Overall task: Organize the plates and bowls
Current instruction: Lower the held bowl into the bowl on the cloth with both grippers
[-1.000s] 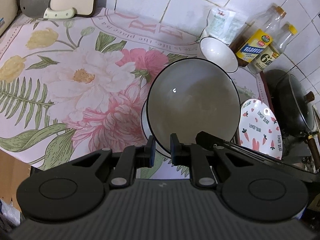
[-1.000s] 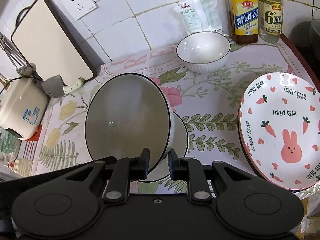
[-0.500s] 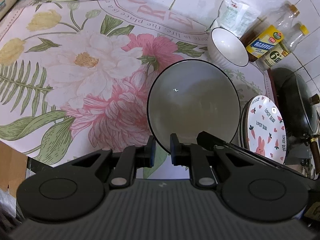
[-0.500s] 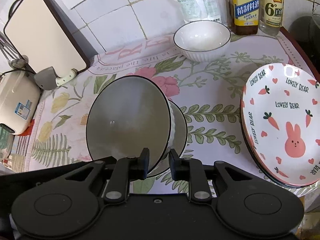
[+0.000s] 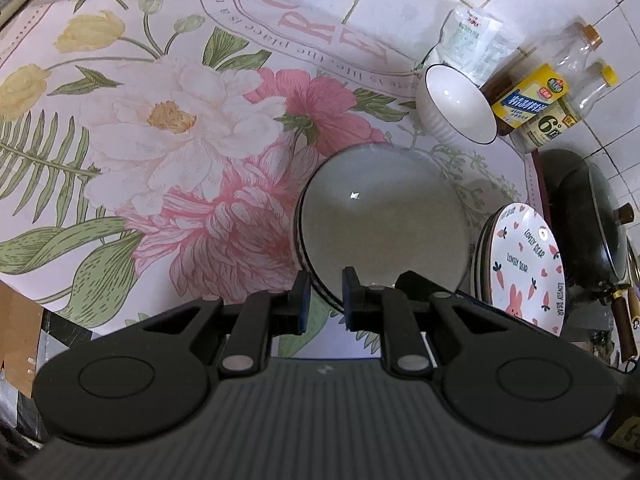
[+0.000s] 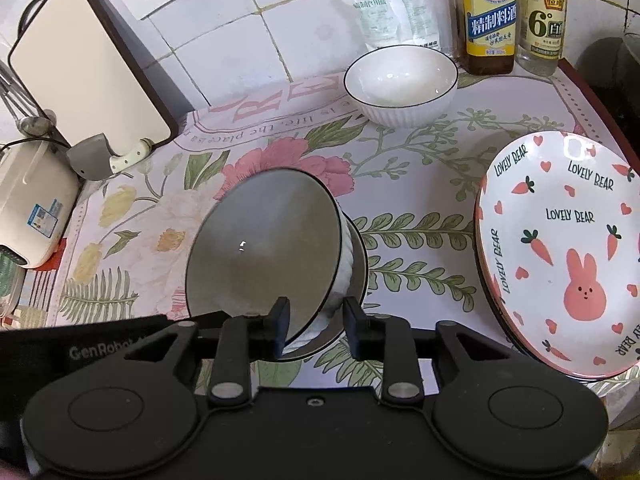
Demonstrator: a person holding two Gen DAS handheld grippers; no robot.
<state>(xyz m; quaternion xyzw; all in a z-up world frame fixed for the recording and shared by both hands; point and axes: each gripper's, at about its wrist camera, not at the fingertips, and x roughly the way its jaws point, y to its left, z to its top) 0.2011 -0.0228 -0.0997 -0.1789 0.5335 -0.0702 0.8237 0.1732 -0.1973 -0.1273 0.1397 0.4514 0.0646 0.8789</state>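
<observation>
Bowl in hand: the tilted bowl point(image 6: 264, 256) sits in the near middle of the floral mat point(image 5: 160, 128), its base lowered into a second bowl point(image 6: 356, 276) under it.
Left gripper point(image 5: 323, 300): I have it clenched on the near rim of the tilted bowl.
Right gripper point(image 6: 316, 322): its jaws are opening; the rim stands between them, pads no longer pressing.
Other dishes: a small white bowl point(image 6: 400, 84) far, by the bottles point(image 6: 490, 20); the stack of rabbit plates point(image 6: 560, 248) at right.
Handling: I judge it glazed ceramic, stiff, fairly heavy, slick, and quick to chip against its mate.
Hold: at the rim, one pad inside and one outside, let down gently.
</observation>
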